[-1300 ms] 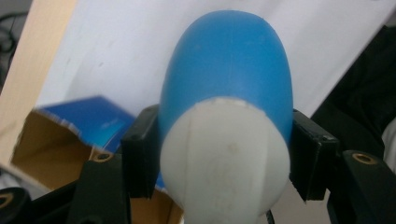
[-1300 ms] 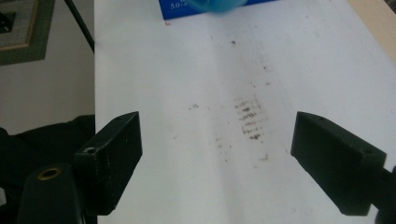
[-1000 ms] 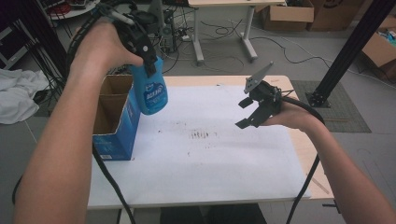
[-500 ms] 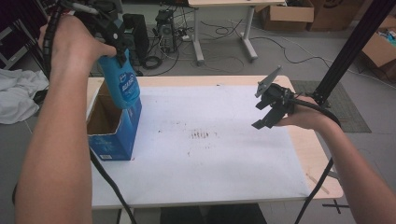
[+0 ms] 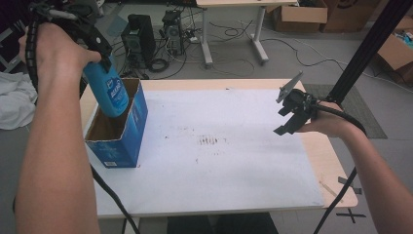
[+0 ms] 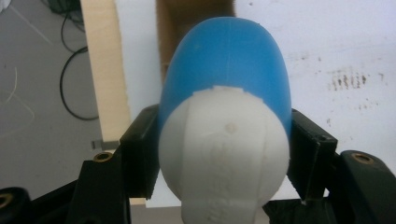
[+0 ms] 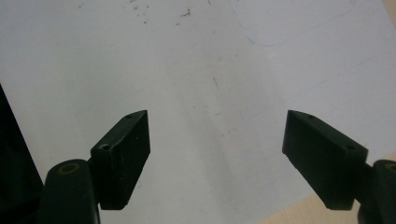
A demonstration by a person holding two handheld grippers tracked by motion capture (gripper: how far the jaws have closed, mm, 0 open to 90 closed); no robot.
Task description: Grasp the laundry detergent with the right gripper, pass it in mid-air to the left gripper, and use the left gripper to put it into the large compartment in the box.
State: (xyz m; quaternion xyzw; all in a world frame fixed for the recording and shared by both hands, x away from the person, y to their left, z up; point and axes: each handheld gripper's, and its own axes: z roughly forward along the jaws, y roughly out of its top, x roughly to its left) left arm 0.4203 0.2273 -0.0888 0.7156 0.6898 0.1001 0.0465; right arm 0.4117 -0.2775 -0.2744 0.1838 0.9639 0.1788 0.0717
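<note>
Left gripper view puts the work right up close: the left hand-held gripper (image 6: 224, 158) is clamped on a blue bottle (image 6: 224, 74) with a white cap (image 6: 224, 158), one black jaw pressed to each side just below the cap, the bottle hanging bottom-down. Past its rounded base shows the brown inside of an open box and the white surface (image 6: 336, 51) beyond.

From the high view, the bottle (image 5: 109, 92) hangs tilted over the open top of the blue cardboard box (image 5: 119, 141), which stands at the left edge of the surface (image 5: 234, 165). Its lower end seems to sit at about the level of the box rim — whether it has dipped inside I cannot tell. So the carry looks all but done; what is left, by my reading, is to lower the bottle into the box and let go.

Farther off, at the right side of the surface, the right hand-held gripper (image 5: 291, 114) holds nothing. Its jaws have just been closing a little, yet in the right gripper view they stand well apart (image 7: 217, 154) with only bare white surface between them — it hovers idle, touching nothing.
</note>
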